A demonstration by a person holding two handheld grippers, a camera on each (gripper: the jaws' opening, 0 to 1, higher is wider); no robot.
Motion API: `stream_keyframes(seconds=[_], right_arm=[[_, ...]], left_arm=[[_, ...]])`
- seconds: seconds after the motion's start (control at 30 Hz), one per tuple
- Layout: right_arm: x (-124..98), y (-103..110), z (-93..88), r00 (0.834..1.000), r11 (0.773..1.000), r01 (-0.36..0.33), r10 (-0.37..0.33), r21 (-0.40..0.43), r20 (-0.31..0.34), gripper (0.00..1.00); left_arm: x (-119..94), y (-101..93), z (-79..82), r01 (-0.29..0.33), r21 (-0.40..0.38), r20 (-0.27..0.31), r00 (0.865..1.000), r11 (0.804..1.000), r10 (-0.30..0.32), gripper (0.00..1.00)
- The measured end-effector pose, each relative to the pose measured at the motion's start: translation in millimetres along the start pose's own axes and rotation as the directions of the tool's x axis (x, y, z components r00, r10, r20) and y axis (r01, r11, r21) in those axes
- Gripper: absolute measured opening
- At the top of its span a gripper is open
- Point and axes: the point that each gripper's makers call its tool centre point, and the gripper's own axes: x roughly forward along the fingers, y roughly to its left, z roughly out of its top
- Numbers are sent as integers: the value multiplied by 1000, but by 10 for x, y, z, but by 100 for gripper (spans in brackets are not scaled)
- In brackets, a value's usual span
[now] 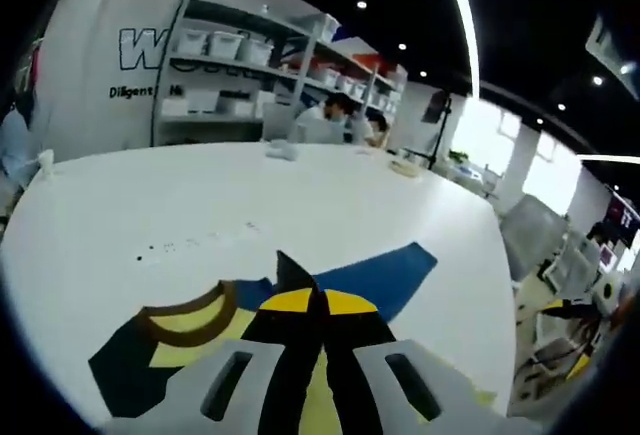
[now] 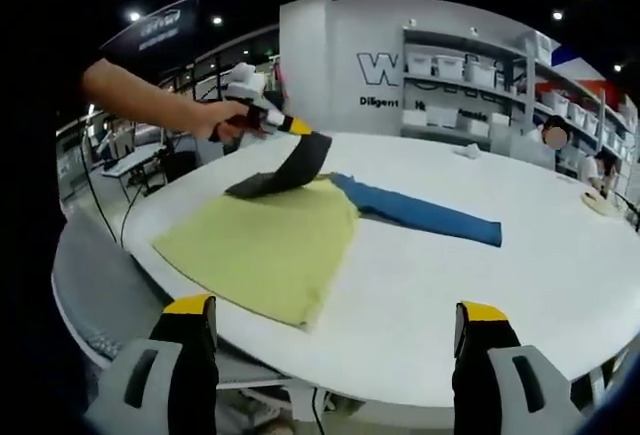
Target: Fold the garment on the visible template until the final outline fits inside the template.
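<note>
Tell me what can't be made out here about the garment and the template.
- Template: none distinguishable on the white table in either view.
- Garment front: right gripper view shows its yellow body folded over.
- Dark sleeve: left gripper view, its end hidden by left gripper, shut on it.

Garment (image 1: 190, 340) hem beneath left tongs (image 1: 318, 330); wall lettering (image 1: 140, 50) behind shelving (image 1: 250, 65).

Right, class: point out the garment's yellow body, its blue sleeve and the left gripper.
yellow body (image 2: 265, 245), right gripper view, middle of the flat panel.
blue sleeve (image 2: 425, 214), right gripper view, mid-length of the sleeve.
left gripper (image 2: 292, 133), right gripper view, at its yellow-banded tips.
</note>
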Motion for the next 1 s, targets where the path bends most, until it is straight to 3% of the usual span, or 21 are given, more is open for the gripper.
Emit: stream_keyframes(seconds=[0.27,0.43,0.73,0.93,1.0], right_arm=[[-10,68,47,1000,1000,5,-5,-29,-15,98],[2,102,12,999,999,6,-7,-32,-34,98],[20,162,37,998,999,2,-5,-50,-59,99],[45,177,83,998,998,-9,5,-69,-61,99],[49,177,98,998,997,-12,7,-80,-63,99]], left_arm=[[108,-125,-147,49,-30,-18,999,998,-50,1],[121,-206,-237,93,9,-29,995,996,-92,2],[65,-238,-177,132,56,-1,991,990,-133,0],[29,-153,-177,125,57,8,992,991,-125,0],[22,-46,-224,80,51,0,997,995,-80,0]])
